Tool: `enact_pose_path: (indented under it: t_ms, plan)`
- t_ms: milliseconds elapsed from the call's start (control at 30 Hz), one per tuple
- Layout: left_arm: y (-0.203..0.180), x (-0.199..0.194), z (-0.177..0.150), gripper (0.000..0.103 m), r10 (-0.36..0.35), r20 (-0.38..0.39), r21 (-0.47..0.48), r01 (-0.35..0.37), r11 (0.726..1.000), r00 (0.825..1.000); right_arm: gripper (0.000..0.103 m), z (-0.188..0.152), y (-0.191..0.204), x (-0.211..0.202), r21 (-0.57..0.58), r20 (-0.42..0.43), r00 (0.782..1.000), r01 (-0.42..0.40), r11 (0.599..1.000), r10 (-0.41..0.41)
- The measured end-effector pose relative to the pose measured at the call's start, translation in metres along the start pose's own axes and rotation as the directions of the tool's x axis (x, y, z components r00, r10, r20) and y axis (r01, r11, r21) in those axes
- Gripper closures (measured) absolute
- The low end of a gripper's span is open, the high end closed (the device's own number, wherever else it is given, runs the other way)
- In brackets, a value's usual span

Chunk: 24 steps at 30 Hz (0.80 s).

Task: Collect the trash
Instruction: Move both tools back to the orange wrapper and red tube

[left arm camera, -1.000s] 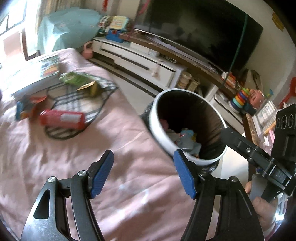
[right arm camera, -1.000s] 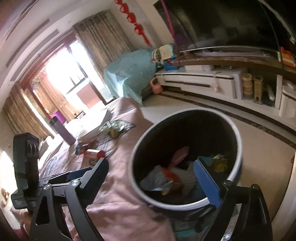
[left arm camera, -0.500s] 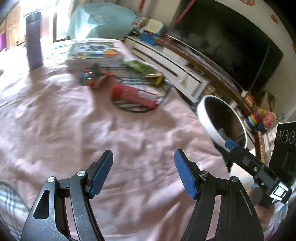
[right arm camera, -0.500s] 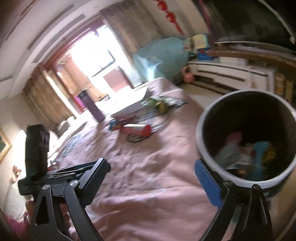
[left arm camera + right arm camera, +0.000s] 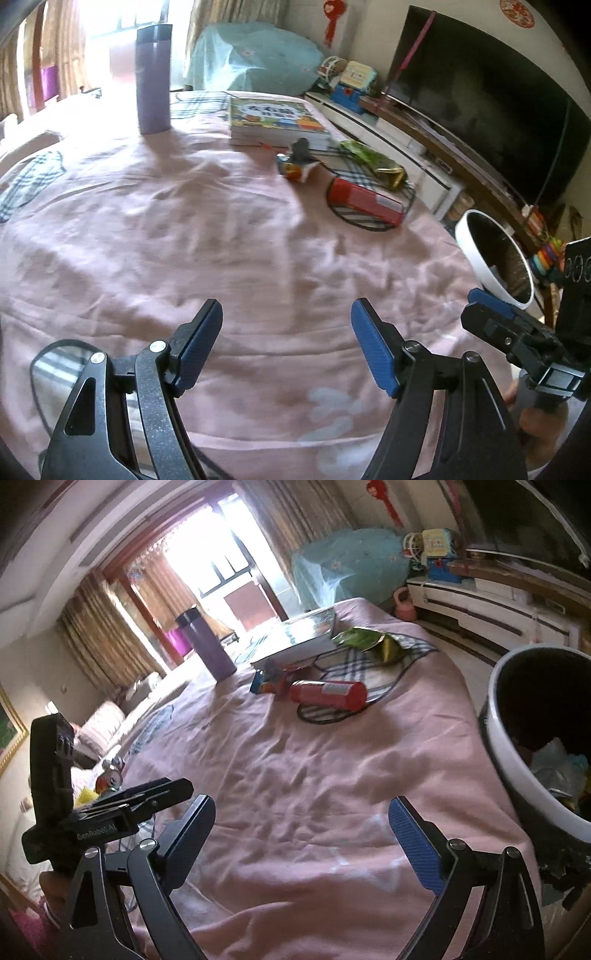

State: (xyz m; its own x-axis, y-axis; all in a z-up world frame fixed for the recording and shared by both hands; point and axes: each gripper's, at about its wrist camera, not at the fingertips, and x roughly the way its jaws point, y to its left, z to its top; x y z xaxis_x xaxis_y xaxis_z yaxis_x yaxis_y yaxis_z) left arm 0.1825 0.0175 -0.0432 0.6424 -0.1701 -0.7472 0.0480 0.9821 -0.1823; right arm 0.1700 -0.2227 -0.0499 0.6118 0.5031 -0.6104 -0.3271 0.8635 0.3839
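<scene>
On the pink cloth [image 5: 184, 240] lay a red packet [image 5: 364, 202], likely light and crushable, best pinched mid-length; both the left gripper [image 5: 286, 345] and the right gripper [image 5: 301, 845] gaped wide, empty.

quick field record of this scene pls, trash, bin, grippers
surface: pink cloth
trash left: red pack, green wrapper, small wrapper
bin: white-rimmed bin past the cloth's right edge, trash already inside
other items: book, purple bottle
left gripper: open, empty, over the cloth
right gripper: open, empty, near the bin

Black hand-held gripper [image 5: 286, 347], blue ribbed pads [image 5: 373, 350]
</scene>
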Motion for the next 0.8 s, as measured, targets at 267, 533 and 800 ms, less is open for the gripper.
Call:
enact_pose_path:
  t_ms: [267, 533, 800]
  plan:
    - [0.010, 0.000, 0.003, 0.028, 0.031, 0.017, -0.002, -0.031, 1.000, 0.999, 0.007, 0.006, 0.013, 0.013, -0.057, -0.025, 0.999, 0.046, 0.997, -0.048]
    - [0.012, 0.011, 0.011, 0.028, 0.035, 0.007, 0.004, -0.035, 0.999, 0.999, 0.007, 0.016, 0.012, 0.023, -0.078, -0.025, 0.998, 0.058, 0.995, -0.060]
    - [0.014, 0.028, 0.031, 0.028, 0.036, 0.004, 0.003, -0.036, 0.999, 0.999, 0.007, 0.032, 0.006, 0.039, -0.111, -0.034, 0.997, 0.059, 0.992, -0.064]
